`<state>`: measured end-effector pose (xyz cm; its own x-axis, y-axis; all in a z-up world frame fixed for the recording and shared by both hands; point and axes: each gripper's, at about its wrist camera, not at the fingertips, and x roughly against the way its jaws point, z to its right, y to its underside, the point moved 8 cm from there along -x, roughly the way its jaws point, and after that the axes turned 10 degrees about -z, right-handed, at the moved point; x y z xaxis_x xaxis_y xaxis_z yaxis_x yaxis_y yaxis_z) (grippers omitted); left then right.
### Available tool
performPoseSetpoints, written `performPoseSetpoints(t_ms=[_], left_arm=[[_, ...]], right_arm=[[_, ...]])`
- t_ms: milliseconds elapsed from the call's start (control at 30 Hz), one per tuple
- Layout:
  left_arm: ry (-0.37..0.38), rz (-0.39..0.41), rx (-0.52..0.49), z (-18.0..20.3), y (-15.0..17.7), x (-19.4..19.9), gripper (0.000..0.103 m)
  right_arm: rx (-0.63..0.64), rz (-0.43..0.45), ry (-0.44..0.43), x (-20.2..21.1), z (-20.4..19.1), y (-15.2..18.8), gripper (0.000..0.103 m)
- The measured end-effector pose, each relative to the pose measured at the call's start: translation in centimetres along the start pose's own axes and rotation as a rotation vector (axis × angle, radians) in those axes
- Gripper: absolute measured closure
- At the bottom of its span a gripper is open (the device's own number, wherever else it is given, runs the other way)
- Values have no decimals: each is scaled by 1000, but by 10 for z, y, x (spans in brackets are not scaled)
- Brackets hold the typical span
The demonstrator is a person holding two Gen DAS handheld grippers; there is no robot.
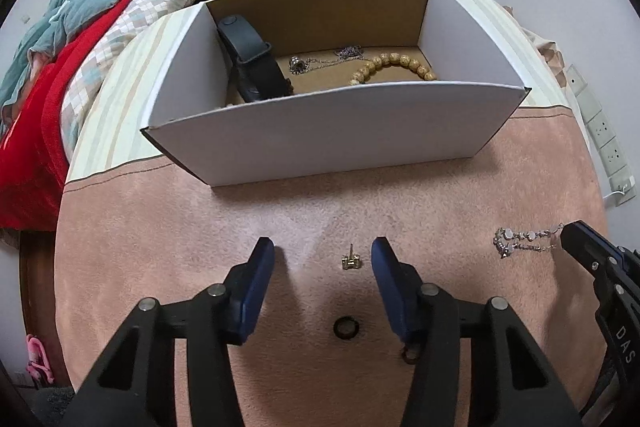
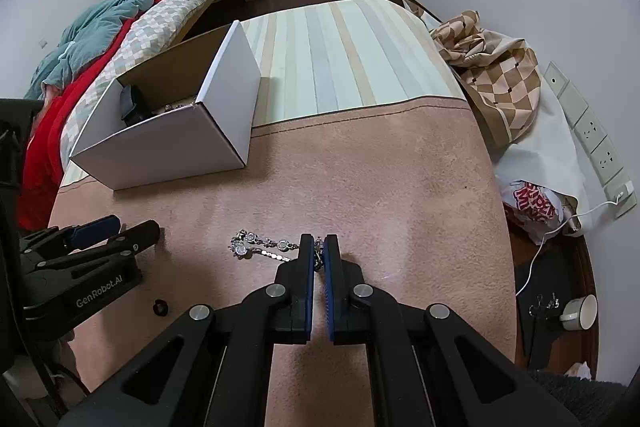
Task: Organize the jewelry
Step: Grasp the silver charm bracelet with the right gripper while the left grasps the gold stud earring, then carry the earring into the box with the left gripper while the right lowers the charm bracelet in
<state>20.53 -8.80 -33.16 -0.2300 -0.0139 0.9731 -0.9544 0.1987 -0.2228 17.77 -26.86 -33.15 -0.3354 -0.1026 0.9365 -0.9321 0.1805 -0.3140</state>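
One end of a silver bracelet [image 2: 264, 247] is pinched between the nearly closed fingers of the right gripper [image 2: 319, 247], the rest of the chain being laid on the pink blanket [image 2: 400, 167] in front of the white box [image 1: 320, 135]. The left gripper [image 1: 322, 251] is held spread wide, with a small gold earring [image 1: 351, 261] seen between its fingers and a dark ring [image 1: 346, 328] nearer the camera. A bead bracelet [image 1: 390, 67], a necklace [image 1: 324, 61] and a black strap [image 1: 256, 63] are contained in the box.

- Pink blanket [image 1: 200, 227]: soft, matt, fuzzy cloth.
- Box [image 1: 320, 131]: smooth matt white card, brown inside.
- Silver bracelet [image 2: 260, 247]: shiny metal.
- Bead bracelet [image 1: 394, 65]: wood-like, dull.
- Gripper pads [image 1: 260, 275]: matt blue.
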Motion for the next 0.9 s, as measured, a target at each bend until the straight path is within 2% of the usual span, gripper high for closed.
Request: performPoseSetpoints(t_ms=[233, 467, 667, 900], left_arm=[[17, 10, -24, 9, 5, 2, 97], [12, 37, -34, 10, 4, 12, 97], [22, 97, -30, 2, -6, 43, 97], [84, 161, 0, -16, -31, 97, 97]], right_arm=[[-10, 8, 5, 2, 2, -1, 98], [-18, 34, -12, 13, 0, -6, 98], [-5, 73, -67, 41, -12, -19, 98], [31, 142, -162, 96, -35, -54, 98]])
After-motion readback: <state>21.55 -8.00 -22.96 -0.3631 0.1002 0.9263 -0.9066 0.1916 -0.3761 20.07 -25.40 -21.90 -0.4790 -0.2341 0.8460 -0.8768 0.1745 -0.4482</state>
